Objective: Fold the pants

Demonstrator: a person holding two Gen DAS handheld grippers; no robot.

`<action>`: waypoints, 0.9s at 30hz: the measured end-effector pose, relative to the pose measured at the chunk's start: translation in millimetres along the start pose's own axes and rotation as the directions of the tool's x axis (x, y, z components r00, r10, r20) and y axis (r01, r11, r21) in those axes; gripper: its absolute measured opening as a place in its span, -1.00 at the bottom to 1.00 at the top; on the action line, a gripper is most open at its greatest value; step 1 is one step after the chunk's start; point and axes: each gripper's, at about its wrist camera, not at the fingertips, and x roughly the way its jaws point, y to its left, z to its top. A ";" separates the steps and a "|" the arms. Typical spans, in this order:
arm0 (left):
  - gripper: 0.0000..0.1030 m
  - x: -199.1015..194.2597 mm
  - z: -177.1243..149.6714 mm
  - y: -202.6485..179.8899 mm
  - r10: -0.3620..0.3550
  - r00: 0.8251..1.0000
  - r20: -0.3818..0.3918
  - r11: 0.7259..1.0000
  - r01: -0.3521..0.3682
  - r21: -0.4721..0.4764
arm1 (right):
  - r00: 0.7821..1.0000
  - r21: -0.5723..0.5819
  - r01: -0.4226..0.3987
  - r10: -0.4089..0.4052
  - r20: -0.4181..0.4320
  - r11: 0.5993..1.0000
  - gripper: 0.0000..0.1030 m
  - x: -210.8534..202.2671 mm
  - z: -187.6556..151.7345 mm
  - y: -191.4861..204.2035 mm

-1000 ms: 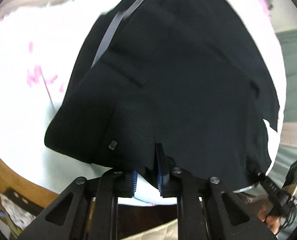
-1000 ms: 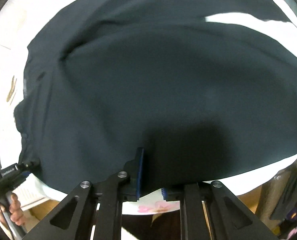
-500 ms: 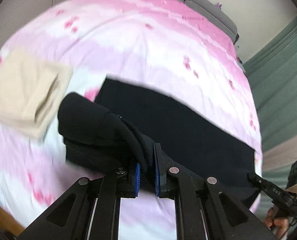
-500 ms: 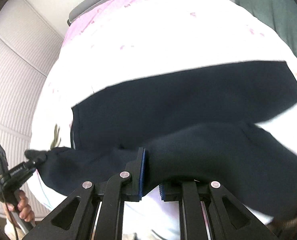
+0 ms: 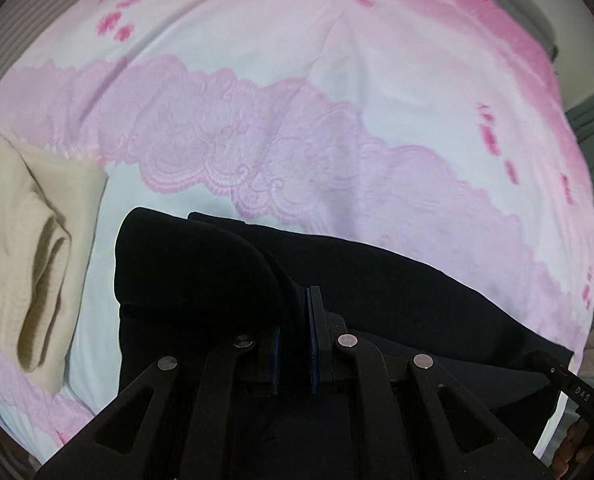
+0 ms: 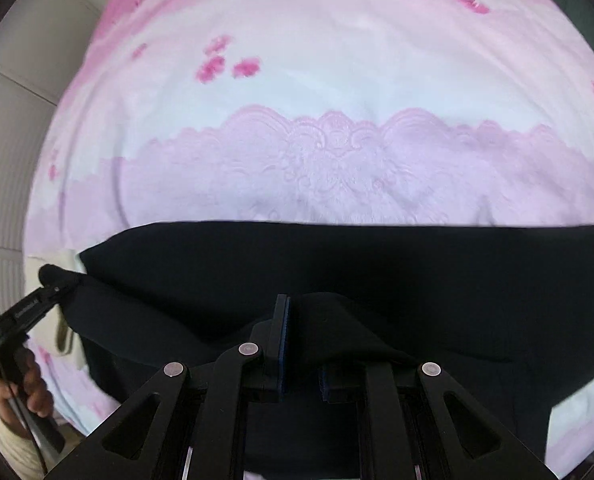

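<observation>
I've got both tools clamped on the black pants (image 6: 337, 264): left tool (image 5: 297, 320) low center, right tool (image 6: 303, 336) likewise. Their long axis runs frame-wide across the bed (image 6: 337, 80), folded edge just ahead.

Both fisheye views are bright and evenly lit, with soft daylight and no hard shadows. The pink bedspread (image 5: 337, 100) washes out to near white in its pale bands and shows slight motion blur, strongest toward the curved rim. The black pants (image 6: 377, 264) read as a flat dark mass with almost no fold detail. Dark vignetting rings each frame.
</observation>
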 end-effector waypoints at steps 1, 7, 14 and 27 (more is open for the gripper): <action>-0.75 7.4 4.1 0.0 0.009 1.000 -0.020 1.000 -0.009 -0.005 | 1.000 0.005 -0.001 0.001 -0.017 1.000 -0.74 9.2 10.5 3.0; -0.57 18.4 19.4 -10.6 0.057 0.994 -0.093 0.998 -0.053 0.044 | 0.995 0.035 -0.047 0.050 -0.086 0.998 0.02 28.6 31.4 6.0; 0.46 -69.8 3.6 -37.0 -0.010 0.984 0.179 0.974 -0.031 0.224 | 0.974 0.089 -0.221 0.225 -0.032 0.971 0.36 -14.6 20.5 20.4; 0.55 -139.5 -152.6 -100.1 -0.166 0.969 0.183 0.813 0.029 0.581 | 0.974 -0.014 0.115 -0.110 0.199 0.993 0.46 -151.7 -128.8 -31.4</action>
